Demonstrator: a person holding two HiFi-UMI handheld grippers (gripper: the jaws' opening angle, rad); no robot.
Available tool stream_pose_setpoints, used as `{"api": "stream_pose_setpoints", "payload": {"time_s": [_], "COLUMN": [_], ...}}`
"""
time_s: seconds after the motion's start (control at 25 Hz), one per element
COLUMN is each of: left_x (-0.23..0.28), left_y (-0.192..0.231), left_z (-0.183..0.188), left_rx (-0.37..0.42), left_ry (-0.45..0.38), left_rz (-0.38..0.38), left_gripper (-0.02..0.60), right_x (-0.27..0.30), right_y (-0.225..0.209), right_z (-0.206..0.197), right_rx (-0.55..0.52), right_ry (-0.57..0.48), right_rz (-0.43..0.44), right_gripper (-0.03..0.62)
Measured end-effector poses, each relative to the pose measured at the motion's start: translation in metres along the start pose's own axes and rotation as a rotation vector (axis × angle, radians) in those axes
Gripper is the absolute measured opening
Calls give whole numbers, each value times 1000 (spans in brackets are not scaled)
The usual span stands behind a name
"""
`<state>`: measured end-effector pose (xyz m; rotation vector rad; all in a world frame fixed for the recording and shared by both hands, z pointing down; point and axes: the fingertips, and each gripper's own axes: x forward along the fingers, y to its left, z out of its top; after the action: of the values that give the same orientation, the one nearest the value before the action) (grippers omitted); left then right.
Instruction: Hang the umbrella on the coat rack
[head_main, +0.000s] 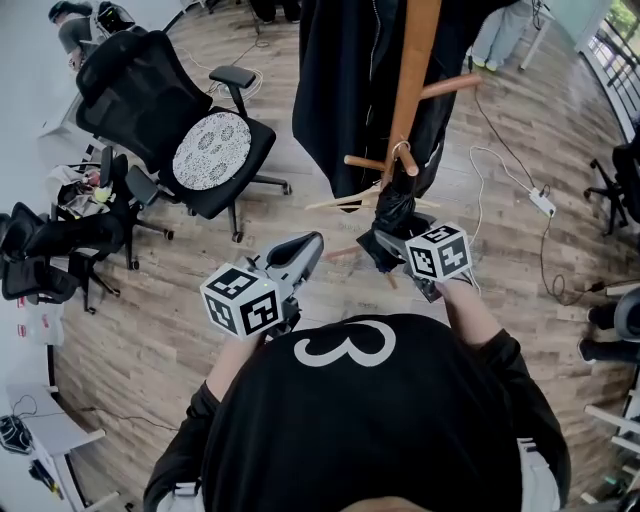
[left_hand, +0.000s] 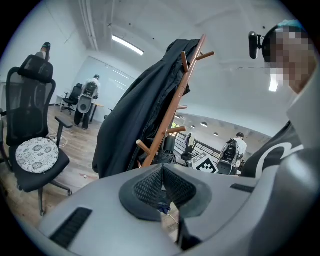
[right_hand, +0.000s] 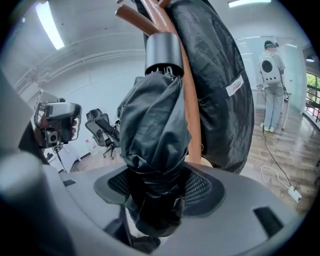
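A folded black umbrella (head_main: 393, 212) is clamped in my right gripper (head_main: 388, 246), which is shut on its lower body. In the right gripper view the umbrella (right_hand: 152, 145) stands upright between the pads, grey handle cap (right_hand: 163, 53) on top, against the brown wooden coat rack pole (right_hand: 189, 105). A thin loop at the umbrella's top sits at a lower peg (head_main: 404, 157) of the coat rack (head_main: 416, 70). A dark coat (head_main: 345, 80) hangs on the rack. My left gripper (head_main: 311, 245) is shut and holds nothing, left of the umbrella; its pads (left_hand: 150, 186) meet.
A black office chair with a patterned cushion (head_main: 211, 150) stands to the left, with more chairs (head_main: 60, 245) beyond. A pale wooden hanger (head_main: 345, 200) hangs under the coat. A power strip (head_main: 542, 203) and cable lie on the wood floor at right. People stand far off.
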<state>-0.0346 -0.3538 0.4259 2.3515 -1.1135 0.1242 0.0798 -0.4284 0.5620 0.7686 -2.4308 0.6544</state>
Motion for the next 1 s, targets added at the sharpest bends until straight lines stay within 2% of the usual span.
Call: {"api": "stream_pose_setpoints", "payload": {"time_s": [0.48, 0.72, 0.96, 1.0], "left_x": [-13, -26, -46, -50], "left_y": [-2, -13, -32, -35], "left_z": [-1, -7, -7, -8], "left_rx": [-3, 8, 23, 28], "left_ry": [-9, 12, 28, 32], "left_rz": [9, -19, -64, -72], "left_gripper": [18, 18, 18, 18], "right_x": [3, -25, -70, -80], "right_y": [3, 12, 64, 75], "right_z": [-2, 8, 23, 28], "right_rx": [41, 83, 120, 108], "right_ry": [9, -77, -199, -230], "right_rz": [-5, -29, 82, 85], "right_gripper": [278, 276, 271, 241]}}
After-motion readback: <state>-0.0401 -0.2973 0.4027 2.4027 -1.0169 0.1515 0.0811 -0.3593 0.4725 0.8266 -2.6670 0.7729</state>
